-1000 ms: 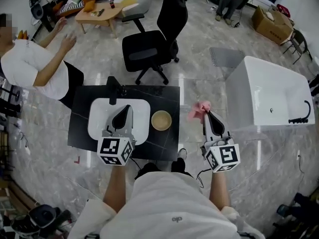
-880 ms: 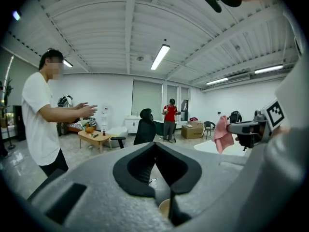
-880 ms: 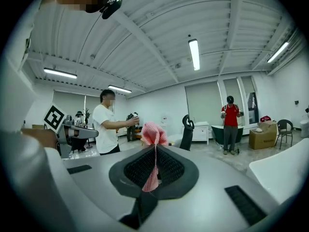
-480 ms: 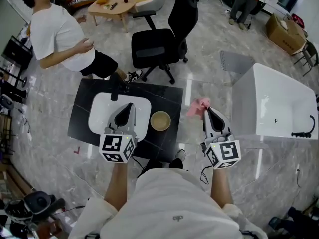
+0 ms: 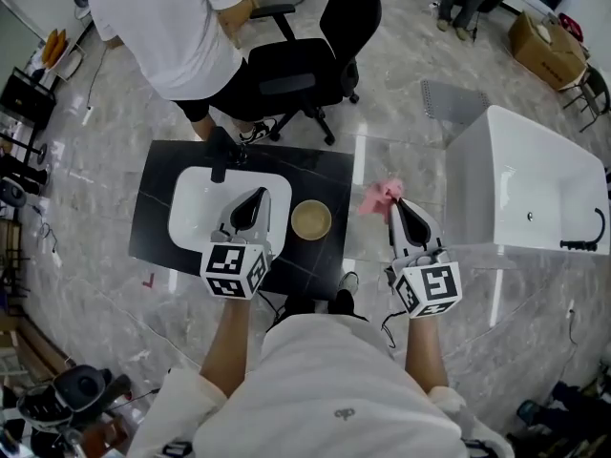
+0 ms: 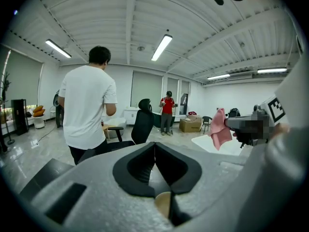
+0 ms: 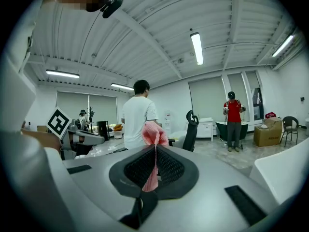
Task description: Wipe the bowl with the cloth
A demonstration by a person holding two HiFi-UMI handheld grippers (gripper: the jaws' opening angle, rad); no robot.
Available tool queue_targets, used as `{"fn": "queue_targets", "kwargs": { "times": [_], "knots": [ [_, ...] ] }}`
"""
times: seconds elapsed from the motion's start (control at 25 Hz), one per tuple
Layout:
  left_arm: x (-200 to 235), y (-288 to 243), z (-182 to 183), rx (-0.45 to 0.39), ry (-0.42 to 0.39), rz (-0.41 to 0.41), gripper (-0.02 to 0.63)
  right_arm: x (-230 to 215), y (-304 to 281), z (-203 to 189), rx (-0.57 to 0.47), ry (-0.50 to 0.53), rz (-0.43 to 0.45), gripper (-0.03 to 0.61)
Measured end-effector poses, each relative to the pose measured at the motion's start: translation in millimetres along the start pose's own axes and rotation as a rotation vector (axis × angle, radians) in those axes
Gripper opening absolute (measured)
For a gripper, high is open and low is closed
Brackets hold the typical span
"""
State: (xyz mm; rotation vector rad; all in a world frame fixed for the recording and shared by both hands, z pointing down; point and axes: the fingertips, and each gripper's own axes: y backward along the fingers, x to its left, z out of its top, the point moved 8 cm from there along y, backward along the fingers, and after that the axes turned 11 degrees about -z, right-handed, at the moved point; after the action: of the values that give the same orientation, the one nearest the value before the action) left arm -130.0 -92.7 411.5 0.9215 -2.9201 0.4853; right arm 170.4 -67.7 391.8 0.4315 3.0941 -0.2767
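Note:
A tan bowl stands on the black counter, just right of the white sink basin. My left gripper hangs above the sink's right edge, left of the bowl, jaws shut with nothing between them. In the left gripper view the left gripper shows its pads pressed together. My right gripper hovers over the floor to the right of the counter, shut on a pink cloth. The pink cloth is pinched between the pads and bunches out past the tips.
A person in a white shirt stands right behind the counter. A black office chair is beside that person. A white bathtub stands on the right. A black tap rises at the sink's back edge.
The person in white has risen and walked up to the counter's far side. Both grippers have held nearly the same places, the left drifting slightly right.

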Motion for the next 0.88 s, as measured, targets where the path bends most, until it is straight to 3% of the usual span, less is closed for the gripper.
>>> {"fn": "queue_targets", "kwargs": {
  "times": [0.88],
  "knots": [
    [34.2,-78.2,-136.4,0.354,0.221,-0.109,0.018,-2.4,-20.9,-56.7,0.179,-0.027,-0.044,0.014]
  ]
}}
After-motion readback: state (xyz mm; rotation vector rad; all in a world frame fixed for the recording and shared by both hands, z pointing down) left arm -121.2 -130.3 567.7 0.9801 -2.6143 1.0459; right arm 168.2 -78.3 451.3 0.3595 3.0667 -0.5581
